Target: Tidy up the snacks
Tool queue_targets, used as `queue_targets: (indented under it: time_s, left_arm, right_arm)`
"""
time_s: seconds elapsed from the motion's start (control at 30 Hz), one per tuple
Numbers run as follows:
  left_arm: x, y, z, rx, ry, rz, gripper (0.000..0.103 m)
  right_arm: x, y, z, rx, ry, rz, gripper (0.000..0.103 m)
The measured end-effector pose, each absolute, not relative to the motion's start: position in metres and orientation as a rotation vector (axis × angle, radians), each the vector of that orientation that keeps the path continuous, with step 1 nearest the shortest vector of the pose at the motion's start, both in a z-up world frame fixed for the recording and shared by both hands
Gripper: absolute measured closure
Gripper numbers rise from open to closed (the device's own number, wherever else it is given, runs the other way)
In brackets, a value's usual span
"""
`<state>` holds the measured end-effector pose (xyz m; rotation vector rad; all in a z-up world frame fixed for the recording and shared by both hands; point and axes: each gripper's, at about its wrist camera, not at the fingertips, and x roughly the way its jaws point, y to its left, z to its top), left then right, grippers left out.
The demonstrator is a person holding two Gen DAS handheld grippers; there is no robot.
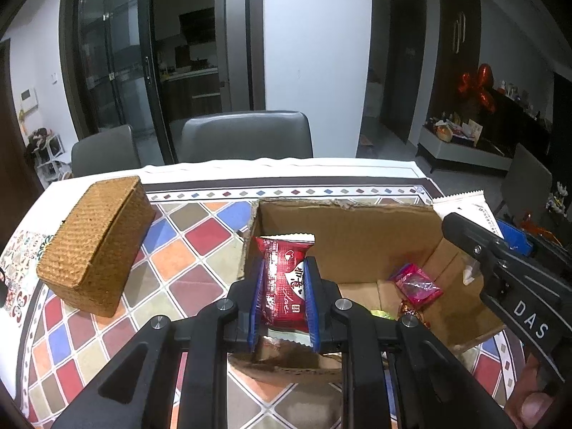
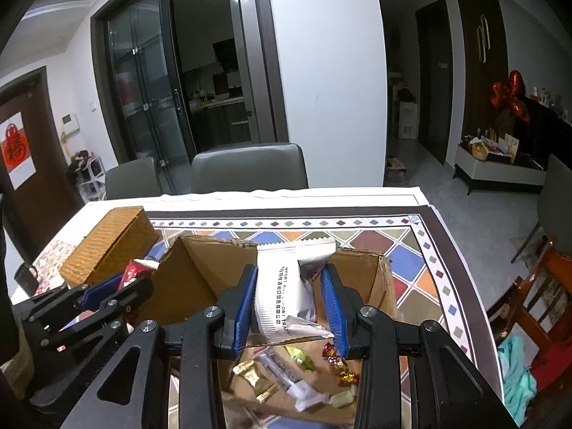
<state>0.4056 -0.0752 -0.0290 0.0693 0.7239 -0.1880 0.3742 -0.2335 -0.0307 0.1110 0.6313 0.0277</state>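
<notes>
A: Left claw [image 1: 284,295]?
B: Pinching a red snack packet [image 1: 286,282] between the blue pads, upright, held above the near-left part of the open cardboard box [image 1: 343,225].
A: Right claw [image 2: 291,304]?
B: Clamped on a white snack packet [image 2: 282,286] with black print, crumpled on one side, its serrated top edge poking up past the pads. Also hanging over the box.
A: Inside the box?
B: Seen from the left wrist: a pink wrapped snack [image 1: 416,286] by the right wall. Seen from the right wrist: several small wrapped sweets on the floor of the box, among them a gold-wrapped sweet [image 2: 254,380] and a red-and-gold sweet [image 2: 338,364], blurred.
A: Around the box?
B: Standing on a worktop [image 1: 200,246] covered by a cloth of coloured diamonds. A closed woven basket [image 1: 96,243] to the left, apart from the box. Two grey chairs [image 1: 246,136] behind the far edge.
</notes>
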Motion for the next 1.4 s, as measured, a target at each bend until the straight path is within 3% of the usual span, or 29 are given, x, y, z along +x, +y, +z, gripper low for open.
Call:
queue_targets:
  time_s: [0.47,0.57,0.63,0.7,0.77,0.9,1.1,1.4]
  left_arm:
    - [0.414,-0.08,-0.042,0.081,0.744,-0.186,0.079]
    - [0.411,-0.079,-0.039,0.088,0.727,-0.172,0.058]
    - [0.41,-0.077,-0.038,0.076,0.727,-0.177,0.056]
    - [0.408,-0.076,-0.037,0.086,0.715,-0.145,0.034]
    - [0.406,-0.072,-0.034,0.07,0.701,-0.134,0.028]
    - [0.404,-0.07,-0.032,0.057,0.698,-0.133,0.026]
    - [0.394,-0.066,-0.026,0.052,0.684,-0.123,0.02]
    - [0.373,-0.058,-0.011,0.049,0.656,-0.113,0.02]
  right_arm:
    - [0.388,-0.235,-0.044,0.103,0.662,0.039,0.065]
    - [0.388,-0.233,-0.043,0.09,0.66,0.042,0.062]
    - [0.387,-0.231,-0.04,0.075,0.65,0.027,0.052]
    - [0.386,-0.231,-0.038,0.074,0.638,0.025,0.036]
    - [0.384,-0.23,-0.036,0.066,0.629,0.014,0.029]
    - [0.381,-0.23,-0.033,0.061,0.618,-0.006,0.022]
    - [0.373,-0.233,-0.028,0.069,0.606,-0.026,0.021]
    - [0.353,-0.229,-0.013,0.064,0.578,-0.022,0.02]
